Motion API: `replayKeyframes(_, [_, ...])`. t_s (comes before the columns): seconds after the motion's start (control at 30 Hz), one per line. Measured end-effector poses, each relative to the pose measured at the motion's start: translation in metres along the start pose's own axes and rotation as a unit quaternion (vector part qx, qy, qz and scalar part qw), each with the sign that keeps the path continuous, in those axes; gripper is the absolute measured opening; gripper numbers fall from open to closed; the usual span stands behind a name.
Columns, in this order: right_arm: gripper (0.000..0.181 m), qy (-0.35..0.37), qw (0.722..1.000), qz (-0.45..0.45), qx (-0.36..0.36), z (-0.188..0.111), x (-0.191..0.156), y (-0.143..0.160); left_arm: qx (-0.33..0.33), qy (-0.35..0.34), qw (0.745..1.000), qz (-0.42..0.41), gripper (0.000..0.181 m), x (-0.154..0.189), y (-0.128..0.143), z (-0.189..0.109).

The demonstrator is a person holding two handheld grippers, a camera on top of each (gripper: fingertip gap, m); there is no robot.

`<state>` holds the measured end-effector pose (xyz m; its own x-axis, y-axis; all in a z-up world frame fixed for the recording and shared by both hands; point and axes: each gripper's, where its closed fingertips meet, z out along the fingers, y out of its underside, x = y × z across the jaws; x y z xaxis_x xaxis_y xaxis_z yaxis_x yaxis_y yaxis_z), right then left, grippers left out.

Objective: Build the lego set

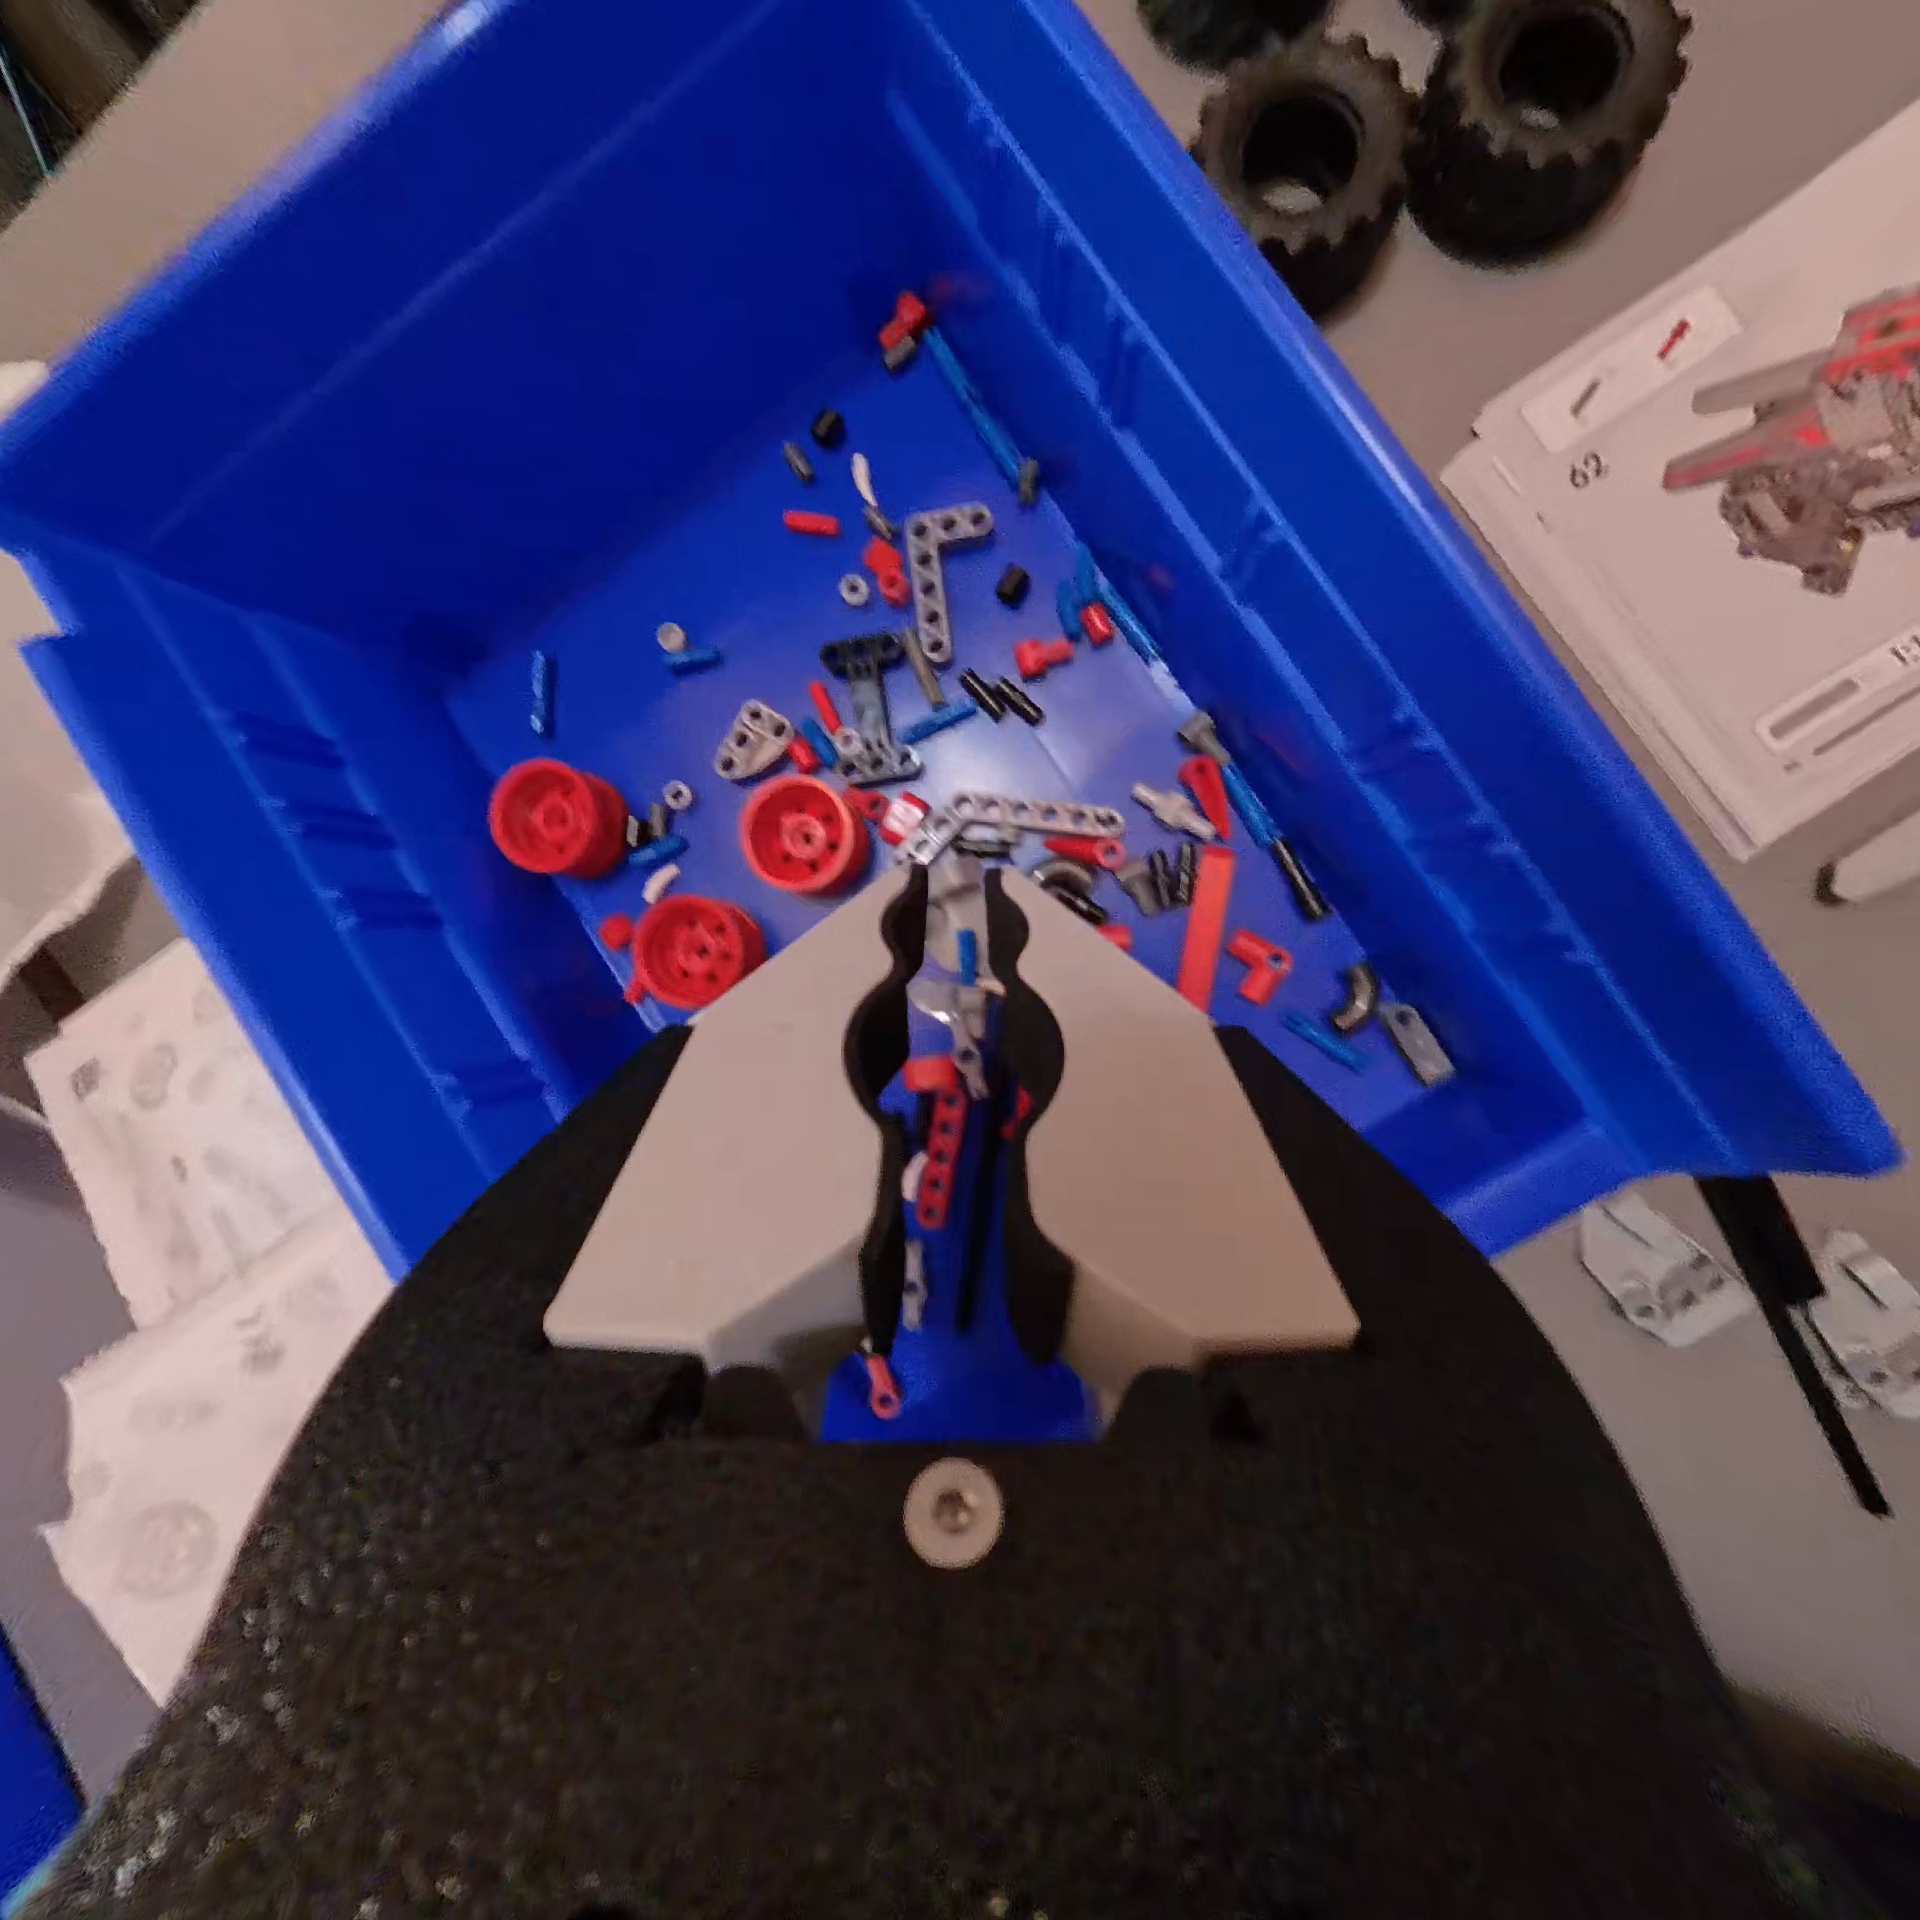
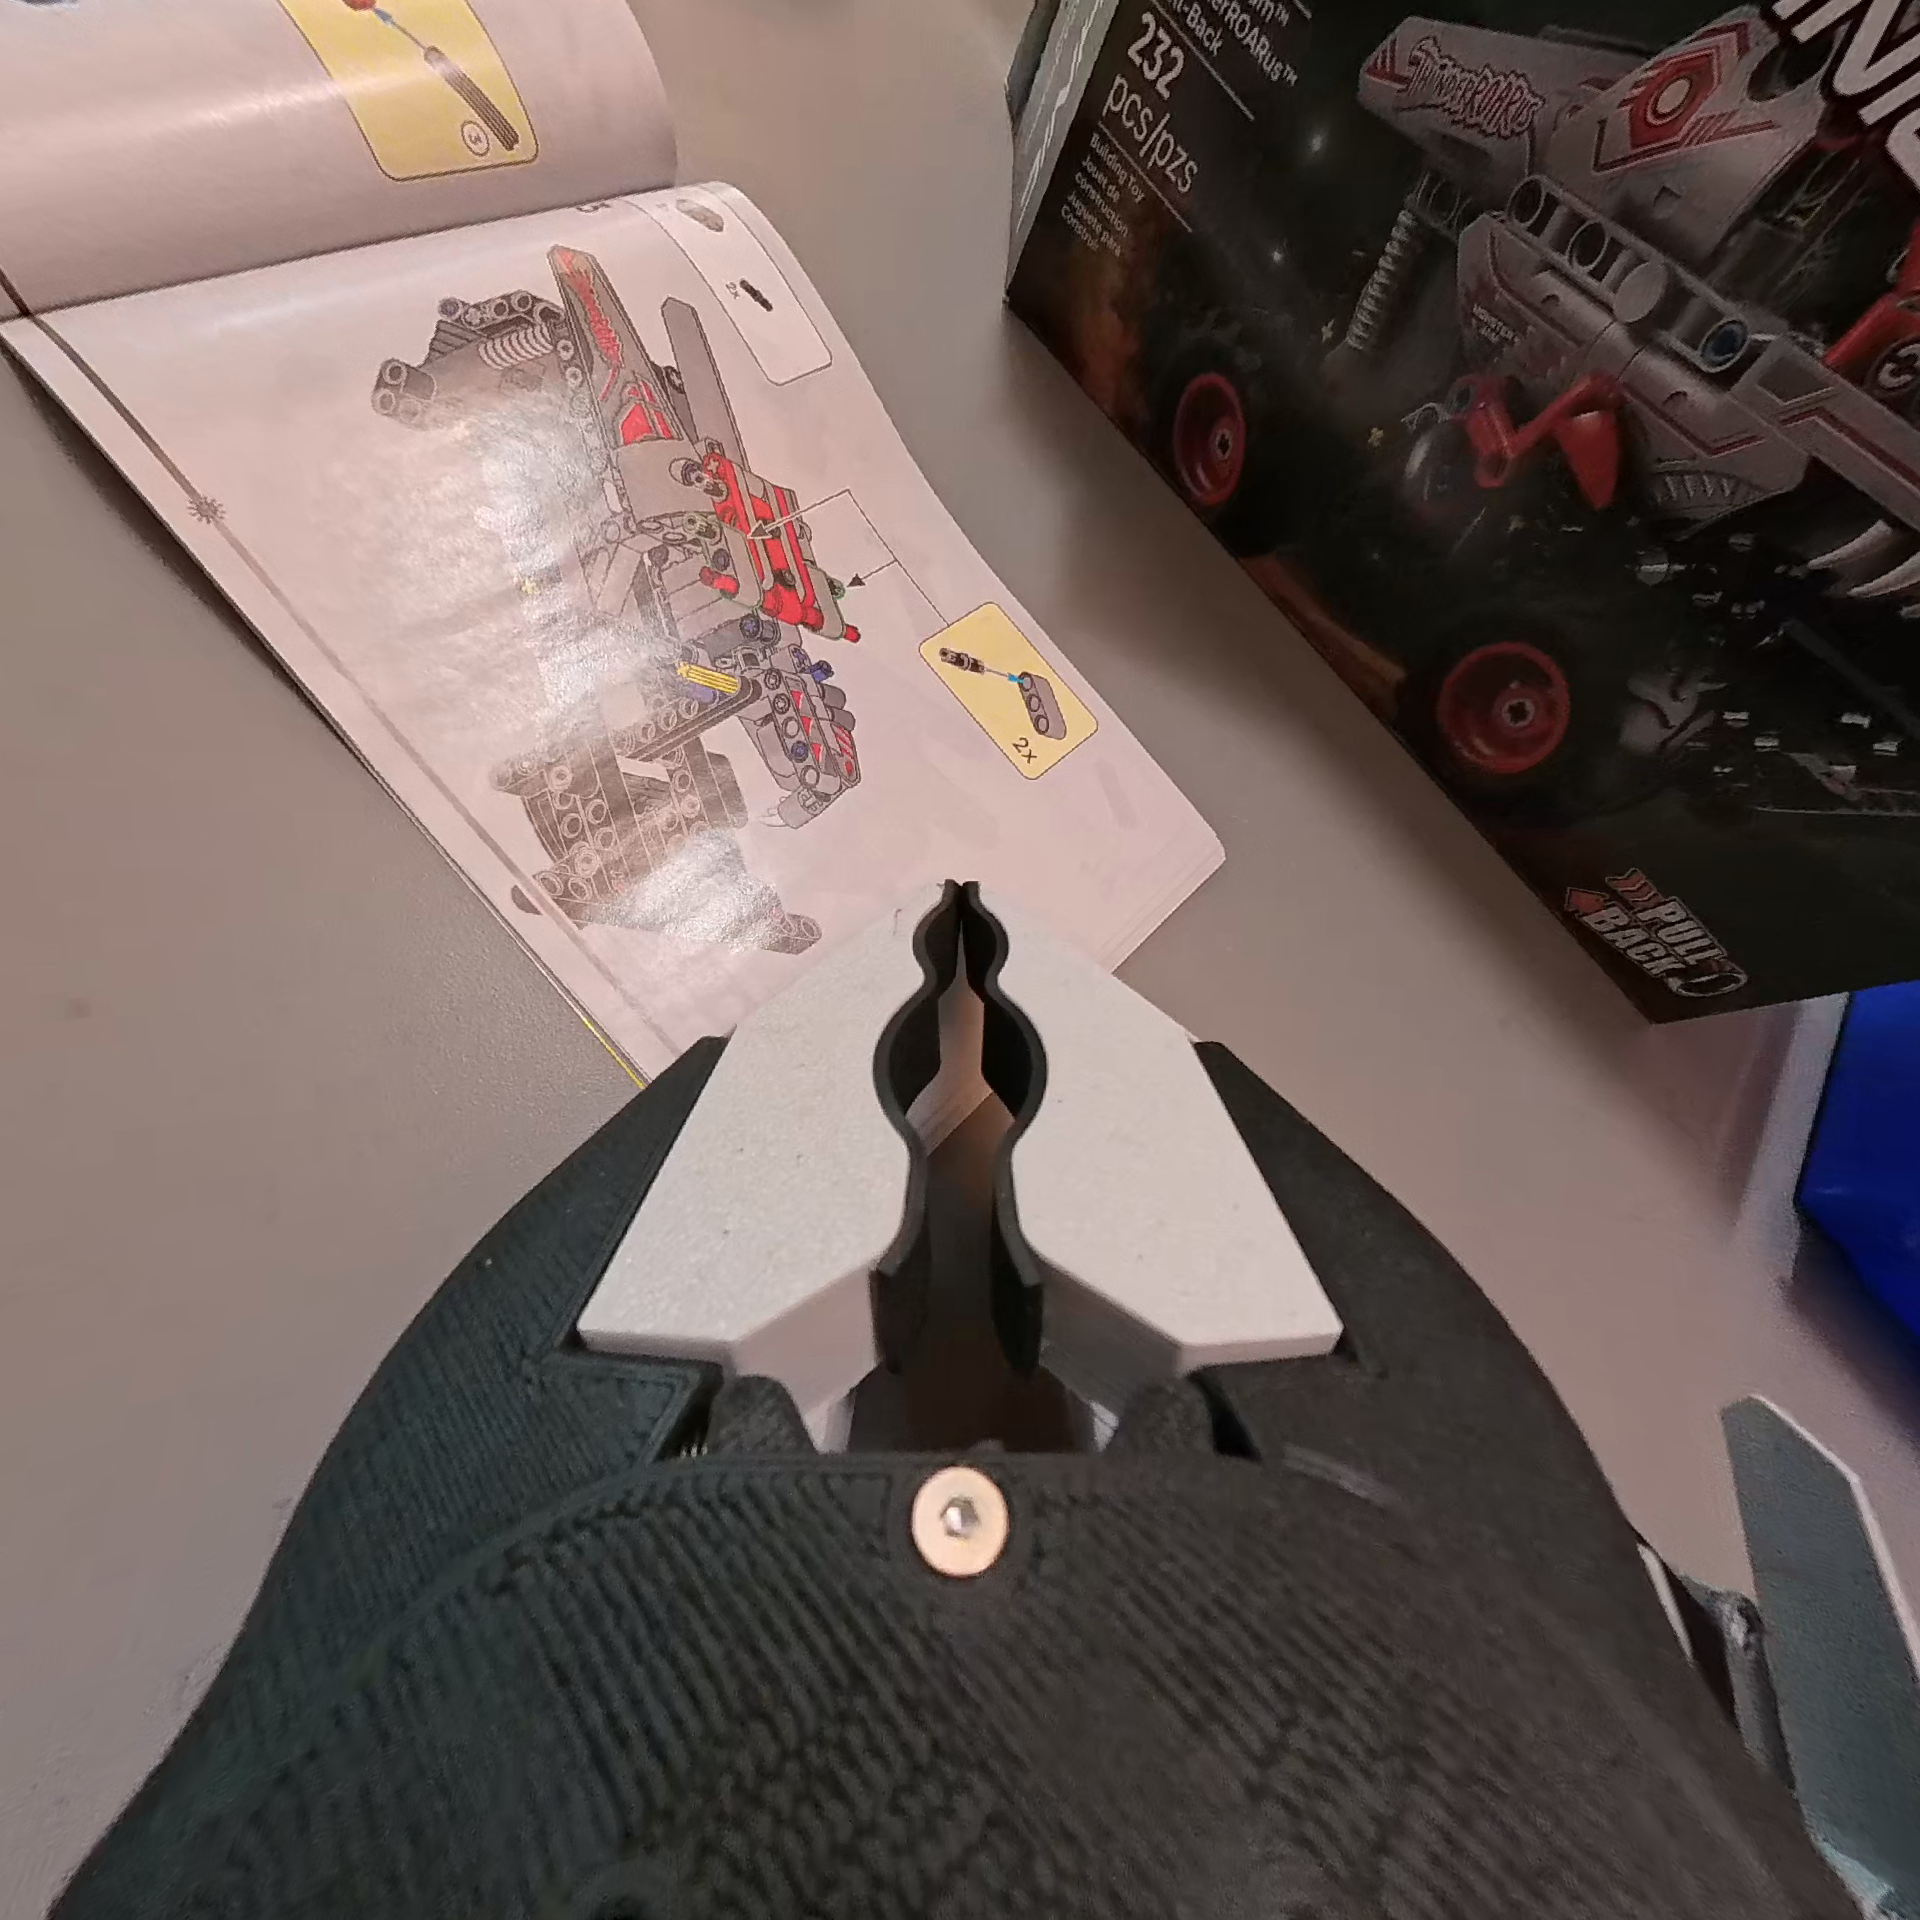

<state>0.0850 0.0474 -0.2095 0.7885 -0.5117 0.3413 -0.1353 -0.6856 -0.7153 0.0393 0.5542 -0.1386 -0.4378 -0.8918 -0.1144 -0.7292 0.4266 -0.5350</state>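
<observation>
— What is seen from the left wrist?

— The left gripper [image 1: 954,883] is held over a blue bin [image 1: 665,343], its jaws parted by a narrow gap. A small grey piece [image 1: 951,902] sits at the tips, though whether it is gripped or merely lies on the bin floor beneath cannot be told from the blurred view. Loose lego parts [image 1: 925,686] are scattered across the bin floor, thickest toward its right wall: grey angled beams, black and blue pins, a red bar. Three red wheel hubs [image 1: 805,831] are grouped near the left wall. Black tyres [image 1: 1309,156] are stacked on the table [image 1: 1704,1403] beyond the bin's far right corner, and an open booklet [image 1: 1714,520] lies past the bin's right wall. Sheets of paper [image 1: 166,1299] are spread by its left wall.

— And from the right wrist?

— The right gripper [image 2: 960,886] is shown with its tips pressed together and nothing between them, hovering at the near corner of the open booklet [image 2: 665,540]. The lego set's box [image 2: 1538,447], printed with a red-wheeled truck, is stood on the table [image 2: 208,1039] to the right of the booklet. A corner of the blue bin [image 2: 1870,1164] is glimpsed at the right edge.
</observation>
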Motion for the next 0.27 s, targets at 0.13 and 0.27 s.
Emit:
replayKeyframes(0.13, [0.0, 0.006, 1.0, -0.007, 0.001, 0.0, 0.0, 0.0, 0.03, -0.009, 0.999, -0.028, 0.008, -0.035, -0.019, 0.004])
replayKeyframes(0.27, [0.0, -0.005, 1.0, 0.005, -0.001, 0.0, 0.0, 0.0, 0.058, 0.008, 0.997, -0.046, 0.01, -0.045, -0.028, 0.015])
